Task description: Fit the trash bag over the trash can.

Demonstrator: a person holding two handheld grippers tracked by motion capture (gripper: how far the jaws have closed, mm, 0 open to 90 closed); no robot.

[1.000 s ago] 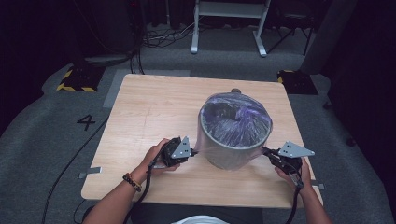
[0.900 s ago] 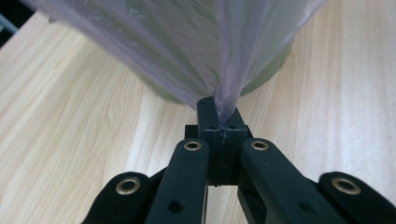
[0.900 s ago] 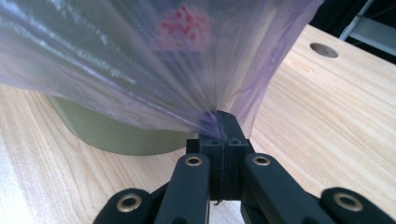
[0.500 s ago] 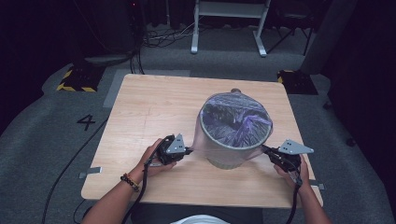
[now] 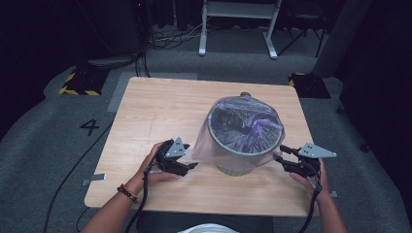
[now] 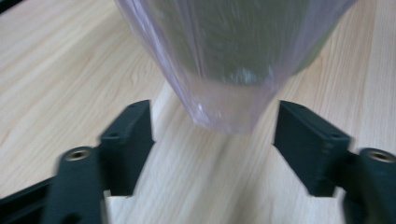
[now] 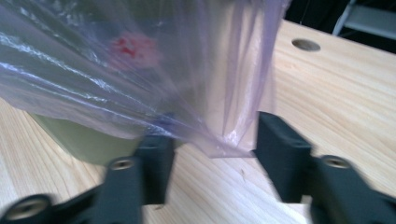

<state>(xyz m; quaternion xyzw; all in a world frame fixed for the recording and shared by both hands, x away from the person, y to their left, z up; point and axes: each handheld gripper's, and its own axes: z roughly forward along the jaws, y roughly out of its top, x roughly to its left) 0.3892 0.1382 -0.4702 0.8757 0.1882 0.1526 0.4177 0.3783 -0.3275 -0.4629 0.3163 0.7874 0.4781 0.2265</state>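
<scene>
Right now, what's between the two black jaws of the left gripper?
In the left gripper view, a hanging corner of the purple bag dangles between the open left gripper's jaws, untouched, with bare wooden table beneath.

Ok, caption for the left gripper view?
Open left gripper facing the bag's hanging edge over the bin, on the table.

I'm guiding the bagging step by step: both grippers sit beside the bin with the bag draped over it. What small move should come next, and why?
Probably ease both grippers forward and close on the bag's hanging hem. The left gripper and right gripper have just been opening; the bag hangs loose between each one's pads, unpinched, over the bin. Gripping both sides would let the hem be pulled down evenly.
</scene>
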